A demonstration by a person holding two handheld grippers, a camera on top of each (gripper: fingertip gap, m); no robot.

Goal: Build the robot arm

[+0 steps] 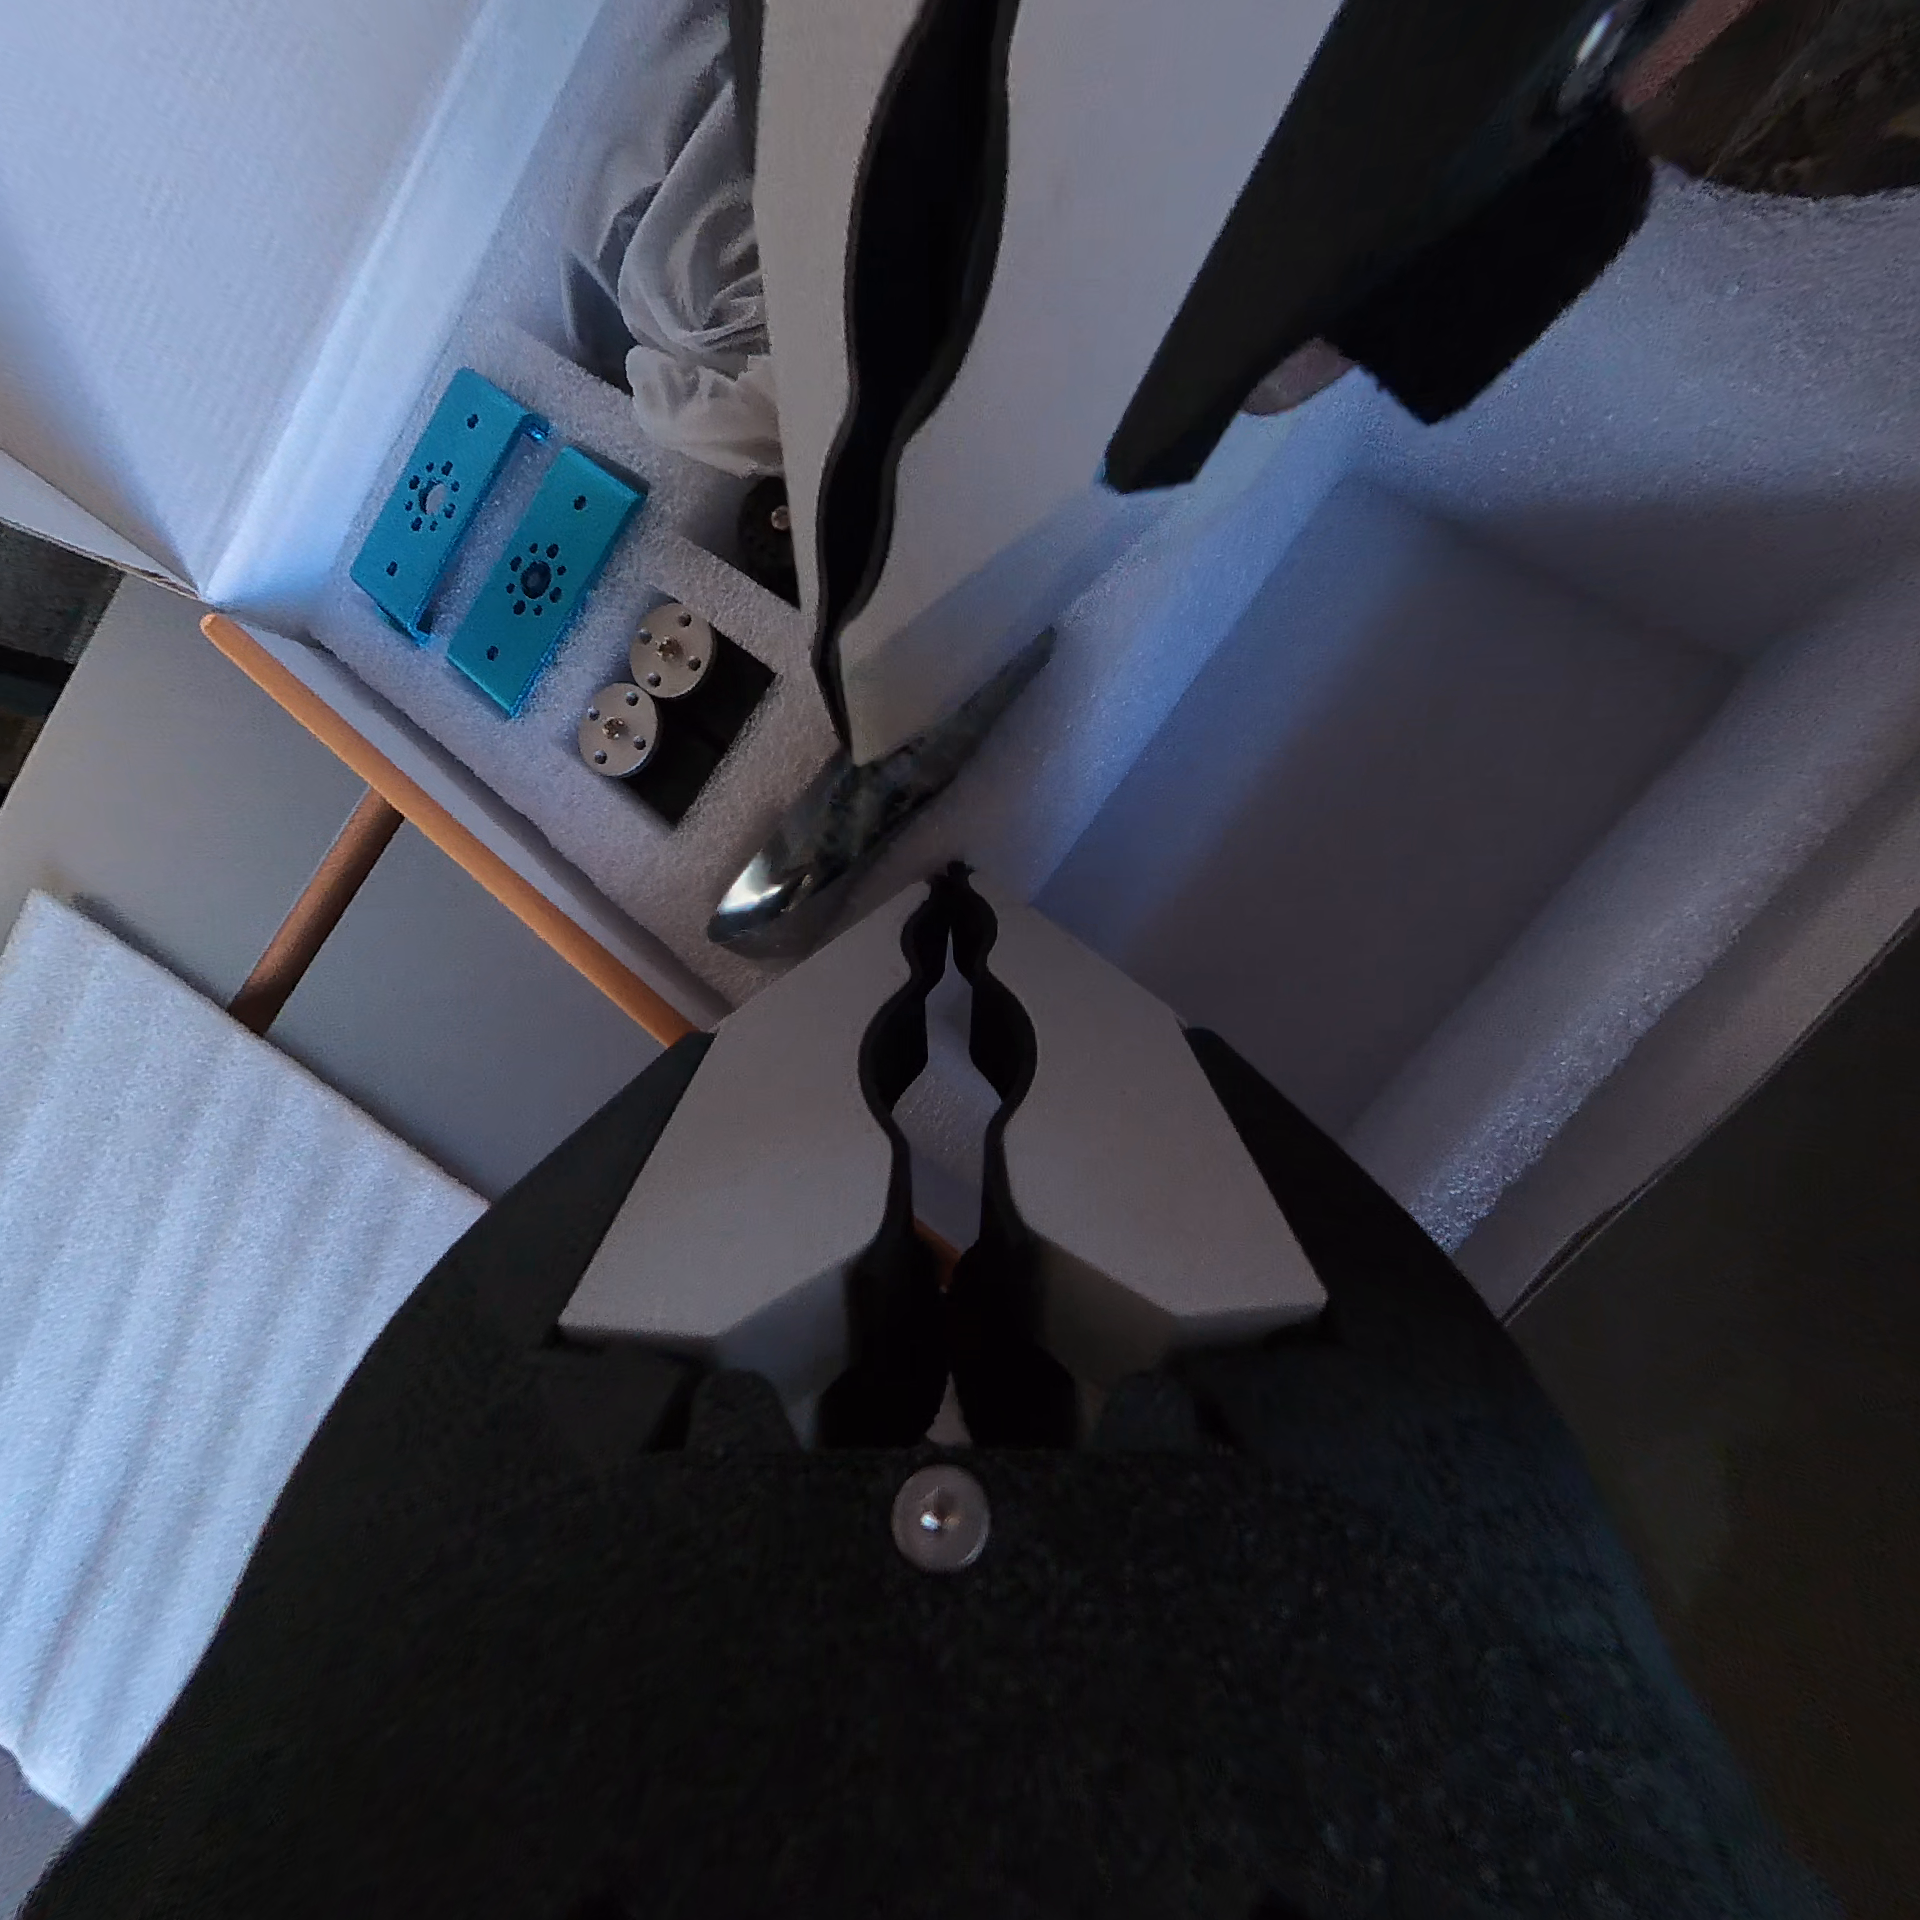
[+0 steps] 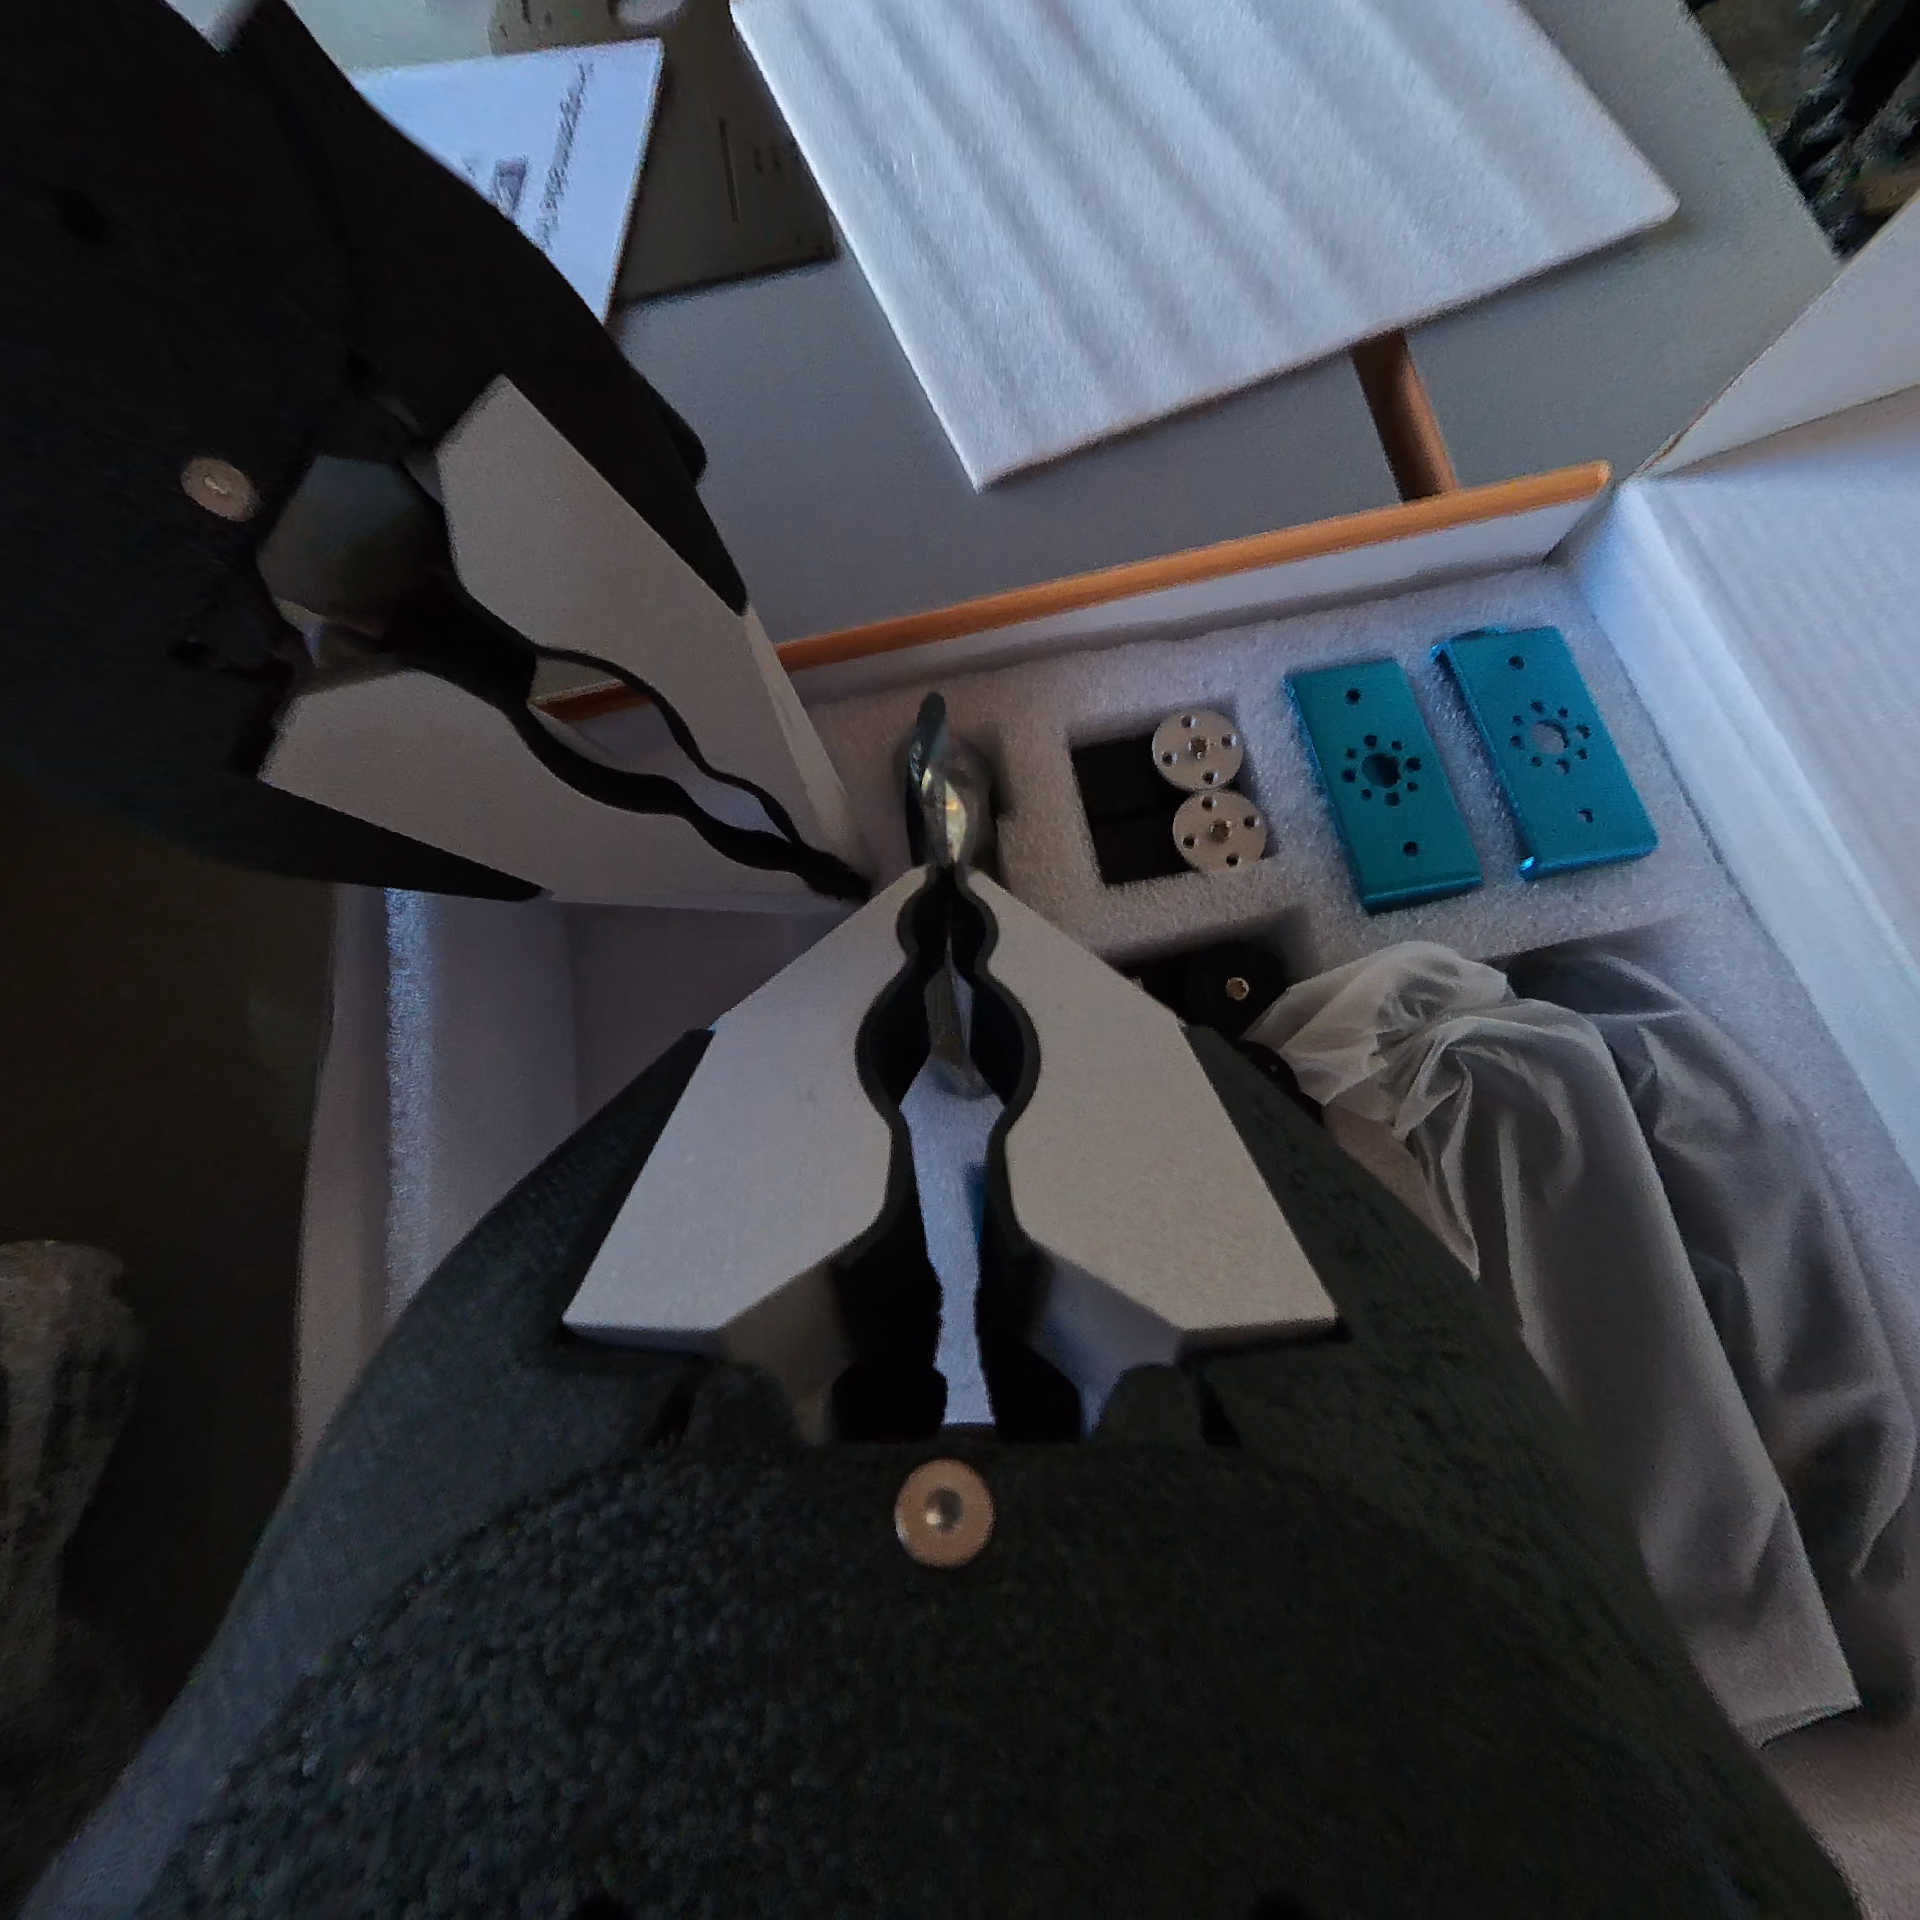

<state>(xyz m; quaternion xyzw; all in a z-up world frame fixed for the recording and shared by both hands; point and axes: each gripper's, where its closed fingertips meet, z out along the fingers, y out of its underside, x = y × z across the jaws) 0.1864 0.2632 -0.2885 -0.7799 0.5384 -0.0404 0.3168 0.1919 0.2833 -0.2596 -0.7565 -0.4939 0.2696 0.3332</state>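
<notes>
My right gripper (image 2: 948, 883) is shut on a small shiny dark plastic bag (image 2: 940, 795). The bag sticks out past its tips and also shows between the fingers lower down. The gripper holds it over a white foam-lined box (image 2: 1049, 862). In the left wrist view the right gripper (image 1: 844, 743) comes down from the top and pinches the same bag (image 1: 894, 800). My left gripper (image 1: 951, 888) is shut, its tips just beside the bag's lower edge. In the right wrist view the left gripper (image 2: 847, 883) reaches in from the upper left, and its tips meet the right gripper's tips.
The foam insert holds two blue metal plates (image 2: 1455, 779), two silver discs (image 2: 1210, 795) and a crumpled white cloth bag (image 2: 1558, 1143). A deep foam compartment (image 1: 1351, 779) lies to my left gripper's right. A loose foam sheet (image 2: 1195, 208) and a booklet (image 2: 561, 156) lie beyond the box.
</notes>
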